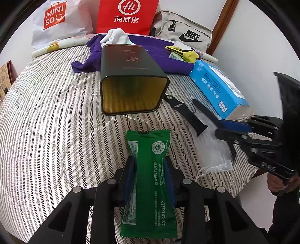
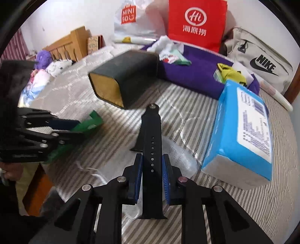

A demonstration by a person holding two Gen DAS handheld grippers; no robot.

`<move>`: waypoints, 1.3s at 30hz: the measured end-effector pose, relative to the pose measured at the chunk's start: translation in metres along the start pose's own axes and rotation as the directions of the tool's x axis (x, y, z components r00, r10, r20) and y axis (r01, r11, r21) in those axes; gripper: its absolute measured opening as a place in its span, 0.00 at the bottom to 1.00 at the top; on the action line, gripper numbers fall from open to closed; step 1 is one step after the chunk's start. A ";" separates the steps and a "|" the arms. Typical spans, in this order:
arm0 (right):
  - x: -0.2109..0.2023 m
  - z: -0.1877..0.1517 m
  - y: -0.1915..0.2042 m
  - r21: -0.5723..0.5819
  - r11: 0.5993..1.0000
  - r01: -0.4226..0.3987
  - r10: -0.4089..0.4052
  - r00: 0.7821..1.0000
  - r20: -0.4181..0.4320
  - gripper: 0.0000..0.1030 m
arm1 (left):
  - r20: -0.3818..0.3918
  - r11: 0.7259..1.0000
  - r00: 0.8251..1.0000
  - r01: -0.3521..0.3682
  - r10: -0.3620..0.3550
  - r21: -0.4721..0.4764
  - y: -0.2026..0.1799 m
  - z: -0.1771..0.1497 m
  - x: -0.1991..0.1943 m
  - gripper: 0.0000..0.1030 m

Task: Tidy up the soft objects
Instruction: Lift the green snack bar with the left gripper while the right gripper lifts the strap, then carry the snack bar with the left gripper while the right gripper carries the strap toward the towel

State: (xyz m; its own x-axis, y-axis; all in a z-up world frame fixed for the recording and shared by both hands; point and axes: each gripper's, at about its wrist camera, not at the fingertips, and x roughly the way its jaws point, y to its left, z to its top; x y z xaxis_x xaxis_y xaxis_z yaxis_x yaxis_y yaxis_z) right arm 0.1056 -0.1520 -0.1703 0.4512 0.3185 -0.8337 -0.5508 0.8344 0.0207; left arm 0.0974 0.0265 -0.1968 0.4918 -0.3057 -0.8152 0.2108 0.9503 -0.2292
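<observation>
1. Left tool point(image 1: 150, 174) clamped on green sachet point(image 1: 148, 180), pads pinching its middle; sachet held over the striped bed point(image 1: 56, 122), top end aimed at the open mouth of the dark tin point(image 1: 131, 93) lying on its side.
2. Right tool point(image 2: 151, 174) set around black watch strap point(image 2: 151, 150); pads at its edges, but firm contact hard to judge. Probably a light hold at best.
3. Risk: slick, narrow strap sliding out through the pads if lifted or tilted, for lack of squeeze.
4. Risk: limp sachet buckling against the tin rim instead of entering, or nudging the tin so it rolls on the soft bedding.
5. Risk: both tools working close together, likely to collide near the tin mouth.
6. Nearby: second strap piece point(image 1: 185, 112) and clear plastic wrap point(image 1: 213, 150) under the right tool, easily snagged; blue tissue pack point(image 2: 241, 135) crowding the right side.
7. Further back: purple cloth point(image 1: 165, 58), red bag point(image 1: 127, 16), grey bag point(image 1: 187, 32), clear of the work.
</observation>
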 end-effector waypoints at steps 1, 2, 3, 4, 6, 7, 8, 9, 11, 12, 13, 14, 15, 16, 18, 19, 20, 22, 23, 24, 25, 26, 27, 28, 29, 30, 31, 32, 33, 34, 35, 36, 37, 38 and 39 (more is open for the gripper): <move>-0.005 -0.001 -0.001 0.007 1.000 -0.008 0.008 1.000 0.006 0.20 | 0.000 1.000 1.000 -0.001 0.001 -0.003 0.000 0.000 0.000 0.29; -0.010 -0.004 -0.003 0.017 1.000 -0.010 0.010 1.000 0.009 0.20 | -0.001 1.000 1.000 -0.006 0.006 -0.003 -0.001 0.000 0.000 0.29; -0.015 -0.008 -0.005 0.025 1.000 -0.008 0.008 1.000 0.007 0.20 | -0.002 1.000 1.000 -0.011 0.011 -0.001 -0.001 0.001 0.000 0.28; -0.018 -0.012 -0.007 0.028 1.000 -0.009 0.009 1.000 0.003 0.20 | -0.002 1.000 1.000 -0.016 0.016 0.001 -0.002 0.001 0.001 0.28; -0.025 -0.023 -0.011 0.026 1.000 -0.004 0.004 1.000 -0.002 0.20 | -0.002 0.999 0.999 -0.033 0.033 0.007 -0.004 0.001 0.001 0.28; -0.028 -0.029 -0.013 0.023 1.000 0.001 -0.001 1.000 -0.004 0.20 | 0.000 0.999 0.999 -0.043 0.043 0.007 -0.006 0.001 0.001 0.27; -0.030 -0.033 -0.015 0.027 1.000 0.006 -0.005 1.000 -0.004 0.20 | 0.001 0.999 0.999 -0.049 0.049 0.008 -0.006 0.001 0.001 0.27; -0.033 -0.038 -0.019 0.041 0.999 0.011 -0.011 1.000 -0.006 0.20 | 0.001 0.999 0.999 -0.053 0.053 0.009 -0.007 0.001 0.001 0.26; -0.036 -0.049 -0.026 0.059 0.998 0.020 -0.019 1.000 -0.016 0.20 | 0.001 0.999 0.999 -0.054 0.054 0.001 -0.008 0.001 0.000 0.25; -0.038 -0.054 -0.028 0.061 0.998 0.034 -0.033 0.999 -0.016 0.20 | 0.002 0.999 0.999 -0.049 0.049 -0.006 -0.009 0.002 -0.001 0.25; -0.039 -0.057 -0.031 0.064 0.997 0.039 -0.038 0.999 -0.017 0.20 | 0.005 0.999 0.999 -0.047 0.048 -0.008 -0.010 0.002 -0.003 0.25; -0.040 -0.060 -0.034 0.073 0.996 0.042 -0.041 0.999 -0.017 0.20 | 0.007 0.999 0.999 -0.050 0.050 -0.008 -0.012 0.003 -0.004 0.25; -0.041 -0.064 -0.039 0.086 0.995 0.045 -0.044 0.999 -0.019 0.20 | 0.008 0.999 0.999 -0.054 0.054 -0.007 -0.013 0.004 -0.005 0.25; -0.041 -0.067 -0.043 0.099 0.994 0.052 -0.050 0.999 -0.022 0.20 | 0.008 0.998 0.998 -0.057 0.057 -0.009 -0.014 0.005 -0.006 0.25; -0.043 -0.072 -0.049 0.109 0.992 0.062 -0.060 0.998 -0.024 0.20 | 0.008 0.999 0.999 -0.052 0.052 -0.016 -0.015 0.007 -0.009 0.25; -0.044 -0.074 -0.052 0.115 0.991 0.065 -0.063 0.998 -0.024 0.20 | 0.007 0.999 0.999 -0.050 0.050 -0.015 -0.017 0.008 -0.011 0.25; -0.045 -0.076 -0.055 0.122 0.990 0.064 -0.062 0.998 -0.024 0.20 | 0.010 0.999 0.999 -0.052 0.052 -0.015 -0.018 0.008 -0.012 0.24; -0.046 -0.079 -0.060 0.135 0.989 0.065 -0.062 0.998 -0.028 0.20 | 0.013 0.998 0.998 -0.057 0.057 -0.016 -0.020 0.010 -0.015 0.24; -0.046 -0.081 -0.063 0.142 0.987 0.073 -0.069 0.997 -0.034 0.20 | 0.015 0.998 0.998 -0.057 0.057 -0.023 -0.021 0.011 -0.018 0.24; -0.045 -0.081 -0.065 0.146 0.987 0.073 -0.069 0.997 -0.038 0.20 | 0.018 0.998 0.998 -0.052 0.053 -0.031 -0.021 0.011 -0.020 0.24; -0.046 -0.082 -0.067 0.149 0.986 0.069 -0.064 0.997 -0.038 0.20 | 0.019 0.998 0.999 -0.044 0.045 -0.041 -0.021 0.012 -0.021 0.24; -0.046 -0.082 -0.068 0.154 0.986 0.060 -0.055 0.998 -0.036 0.20 | 0.022 0.998 0.999 -0.033 0.035 -0.054 -0.020 0.013 -0.024 0.24; -0.047 -0.082 -0.069 0.158 0.986 0.051 -0.046 0.998 -0.034 0.20 | 0.029 0.998 0.999 -0.027 0.029 -0.064 -0.020 0.013 -0.026 0.24; -0.048 -0.081 -0.069 0.159 0.986 0.041 -0.036 0.999 -0.031 0.20 | 0.036 0.997 0.999 -0.023 0.026 -0.074 -0.020 0.014 -0.028 0.24; -0.050 -0.079 -0.069 0.158 0.987 0.033 -0.029 0.999 -0.026 0.20 | 0.044 0.996 0.999 -0.020 0.024 -0.088 -0.020 0.016 -0.032 0.24; -0.054 -0.077 -0.070 0.156 0.987 0.025 -0.023 1.000 -0.018 0.20 | 0.051 0.995 0.998 -0.018 0.023 -0.095 -0.020 0.016 -0.034 0.24; -0.058 -0.075 -0.070 0.155 0.988 0.011 -0.010 1.000 -0.007 0.20 | 0.059 0.995 0.998 -0.017 0.023 -0.099 -0.022 0.019 -0.038 0.24; -0.062 -0.072 -0.070 0.156 0.988 -0.005 0.005 1.000 0.005 0.20 | 0.064 0.995 0.998 -0.020 0.027 -0.101 -0.022 0.021 -0.040 0.24; -0.066 -0.068 -0.071 0.155 0.988 -0.017 0.015 1.000 0.018 0.20 | 0.072 0.994 0.997 -0.028 0.035 -0.104 -0.023 0.023 -0.044 0.24; -0.071 -0.065 -0.071 0.153 0.988 -0.020 0.016 0.999 0.030 0.20 | 0.078 0.994 0.996 -0.033 0.041 -0.106 -0.024 0.026 -0.046 0.24; -0.075 -0.060 -0.072 0.149 0.989 -0.019 0.013 0.999 0.044 0.20 | 0.086 0.993 0.995 -0.042 0.051 -0.109 -0.025 0.030 -0.050 0.24; -0.079 -0.055 -0.073 0.148 0.989 -0.017 0.009 0.998 0.058 0.20 | 0.091 0.993 0.994 -0.050 0.060 -0.109 -0.026 0.033 -0.053 0.24; -0.083 -0.050 -0.075 0.148 0.989 -0.018 0.008 0.997 0.072 0.20 | 0.097 0.993 0.993 -0.058 0.068 -0.106 -0.027 0.036 -0.056 0.24; -0.085 -0.045 -0.076 0.147 0.989 -0.021 0.009 0.996 0.084 0.20 | 0.107 0.993 0.990 -0.078 0.088 -0.093 -0.030 0.041 -0.059 0.24; -0.089 -0.038 -0.078 0.147 0.989 -0.023 0.009 0.995 0.099 0.20 | 0.111 0.992 0.988 -0.096 0.105 -0.087 -0.031 0.045 -0.061 0.24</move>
State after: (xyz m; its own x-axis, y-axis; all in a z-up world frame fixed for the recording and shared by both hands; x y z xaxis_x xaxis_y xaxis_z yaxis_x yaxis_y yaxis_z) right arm 0.0818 -0.2626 -0.1193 0.5135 0.3689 -0.7747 -0.4519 0.8838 0.1213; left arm 0.0985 0.0130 -0.1158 0.6023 -0.2086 -0.7705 0.0884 0.9767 -0.1954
